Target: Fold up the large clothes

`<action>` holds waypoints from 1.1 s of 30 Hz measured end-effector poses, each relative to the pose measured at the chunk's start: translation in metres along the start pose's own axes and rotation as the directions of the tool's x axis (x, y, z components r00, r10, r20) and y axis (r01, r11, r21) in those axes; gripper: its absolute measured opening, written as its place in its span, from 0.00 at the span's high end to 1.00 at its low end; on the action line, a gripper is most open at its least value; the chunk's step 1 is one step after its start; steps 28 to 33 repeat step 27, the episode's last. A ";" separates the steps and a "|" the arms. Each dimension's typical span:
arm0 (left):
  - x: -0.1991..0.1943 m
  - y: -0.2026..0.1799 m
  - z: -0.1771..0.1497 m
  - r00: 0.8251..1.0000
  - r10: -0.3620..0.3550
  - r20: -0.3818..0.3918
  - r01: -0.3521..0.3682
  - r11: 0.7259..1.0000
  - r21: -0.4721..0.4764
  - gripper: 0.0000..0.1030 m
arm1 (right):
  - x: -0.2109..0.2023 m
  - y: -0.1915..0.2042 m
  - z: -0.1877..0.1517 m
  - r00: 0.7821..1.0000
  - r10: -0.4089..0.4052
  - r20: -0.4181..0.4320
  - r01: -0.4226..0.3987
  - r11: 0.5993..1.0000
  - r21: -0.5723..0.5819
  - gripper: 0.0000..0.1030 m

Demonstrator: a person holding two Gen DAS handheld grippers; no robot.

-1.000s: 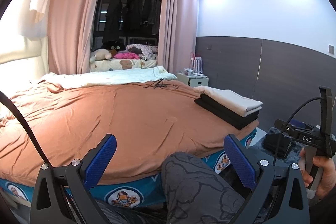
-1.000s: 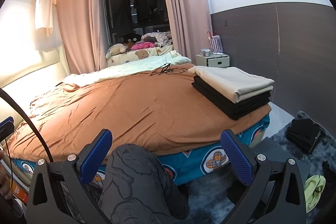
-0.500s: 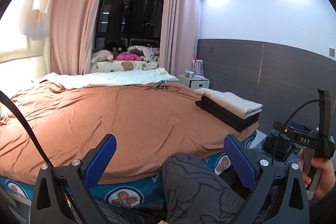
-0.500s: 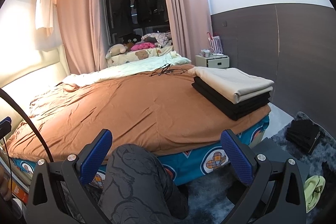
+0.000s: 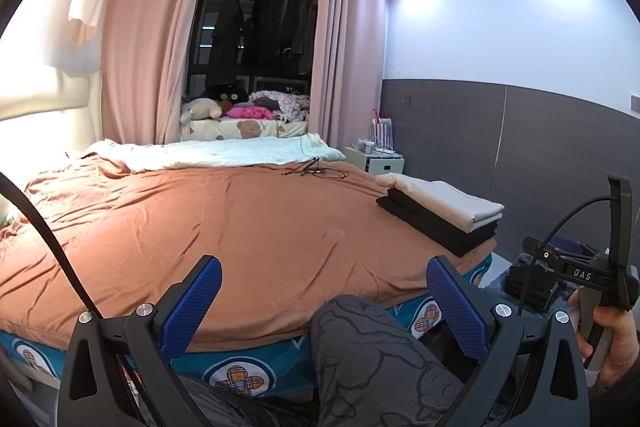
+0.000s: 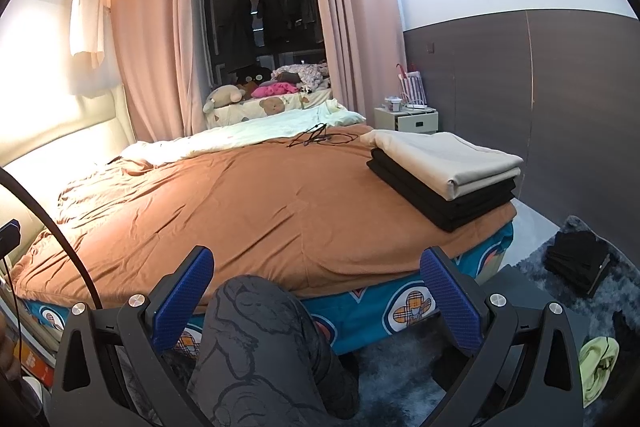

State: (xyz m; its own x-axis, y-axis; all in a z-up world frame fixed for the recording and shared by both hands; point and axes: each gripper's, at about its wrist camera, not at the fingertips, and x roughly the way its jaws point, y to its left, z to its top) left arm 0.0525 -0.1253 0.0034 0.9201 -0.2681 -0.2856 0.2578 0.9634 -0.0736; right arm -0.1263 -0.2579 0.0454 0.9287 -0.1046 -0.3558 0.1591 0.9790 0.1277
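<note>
A stack of folded clothes, cream on top of black, rests on the right corner of the bed's brown cover. My left gripper stands open and holds nothing, low in front of the bed's near edge. Just as low, my right gripper is open and holds nothing. A person's knee in dark patterned trousers sits between each pair of blue pads. In the left wrist view a hand holds the right gripper's handle at far right.
A pale blanket and black cables lie at the bed's far end. A white nightstand stands by the dark wall panel. Folded black clothes and a yellow-green item lie on the grey rug at right.
The left wrist view has tilted up slightly, so the bed sits a little lower in frame. The right wrist view is unchanged. Both grippers stay open.
</note>
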 end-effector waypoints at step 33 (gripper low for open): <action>-0.039 0.004 -0.011 0.998 0.027 0.051 -0.028 1.000 0.009 0.00 | -0.006 0.002 0.003 0.999 -0.032 -0.009 0.032 0.999 -0.019 0.00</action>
